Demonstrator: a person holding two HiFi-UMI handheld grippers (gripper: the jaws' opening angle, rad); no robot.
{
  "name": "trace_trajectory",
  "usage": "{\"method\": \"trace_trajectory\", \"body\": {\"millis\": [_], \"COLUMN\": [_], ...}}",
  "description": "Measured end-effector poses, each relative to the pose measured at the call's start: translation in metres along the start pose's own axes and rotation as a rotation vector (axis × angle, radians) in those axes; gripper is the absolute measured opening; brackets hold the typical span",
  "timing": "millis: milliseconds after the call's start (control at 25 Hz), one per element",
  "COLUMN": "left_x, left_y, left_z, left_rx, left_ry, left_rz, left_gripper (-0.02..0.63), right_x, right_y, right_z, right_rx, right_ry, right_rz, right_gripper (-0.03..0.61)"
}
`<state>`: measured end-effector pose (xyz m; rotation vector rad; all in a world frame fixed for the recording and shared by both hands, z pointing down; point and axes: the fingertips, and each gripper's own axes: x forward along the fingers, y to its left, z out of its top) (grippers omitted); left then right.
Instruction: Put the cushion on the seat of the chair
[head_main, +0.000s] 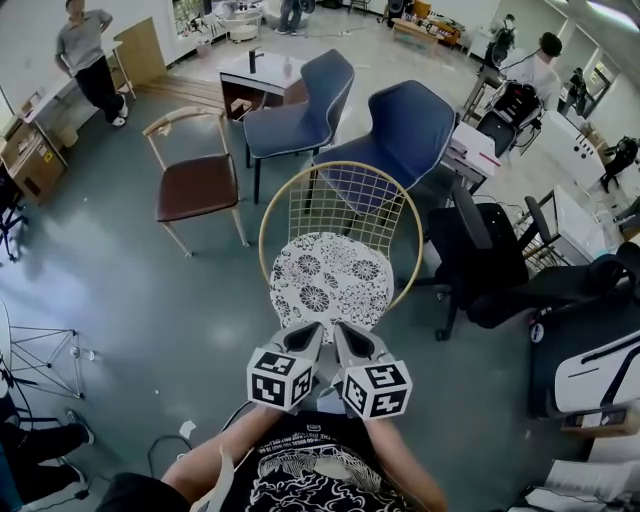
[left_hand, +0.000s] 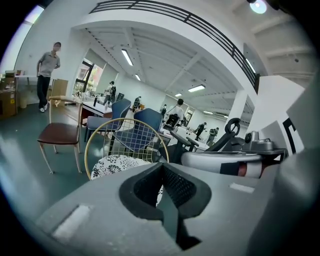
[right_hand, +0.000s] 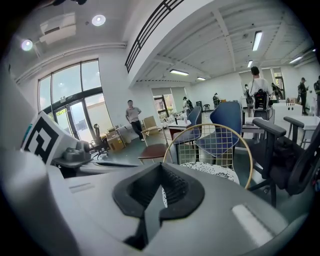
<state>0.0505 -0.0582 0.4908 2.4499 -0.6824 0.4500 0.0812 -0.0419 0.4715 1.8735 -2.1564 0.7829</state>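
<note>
While the person holds both grippers side by side close in front of the torso, the round white cushion with a black floral print (head_main: 330, 280) lies flat on the seat of the gold wire chair with a hoop-shaped mesh back (head_main: 338, 164), covering the seat.

Left gripper (head_main: 312, 332): jaws clenched together, pad against pad, with nothing between them. The left gripper view shows the cushion beyond the jaw tips and out of contact with them.

Right gripper (head_main: 346, 332): jaws likewise pressed together and empty. The right gripper view shows the cushion and the gold hoop ahead of the jaws, apart from them.

Surroundings, head view: a wooden-framed chair with a brown seat (head_main: 197, 185) stands to the left of the gold chair. Two blue upholstered chairs (head_main: 398, 132) stand directly behind it. A black office chair (head_main: 490, 262) stands to its right. All rest on a grey-green floor (head_main: 130, 300).
</note>
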Motion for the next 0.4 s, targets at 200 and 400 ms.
{"method": "trace_trajectory", "body": {"millis": [200,400], "left_x": [0.0013,-0.0019], "left_y": [0.0032,0.0025], "left_z": [-0.0003,-0.0022], "left_rx": [-0.001,-0.006], "left_ry": [0.004,0.002], "left_rz": [0.003,0.001], "left_gripper": [-0.005,-0.005], "right_x": [0.0034,0.0009], "right_y": [-0.0006,0.0017], "right_z": [0.0002,-0.0021], "right_rx": [-0.002,0.001], "right_ry": [0.004,0.004], "right_rz": [0.004,0.003], "right_gripper": [0.0,0.0]}}
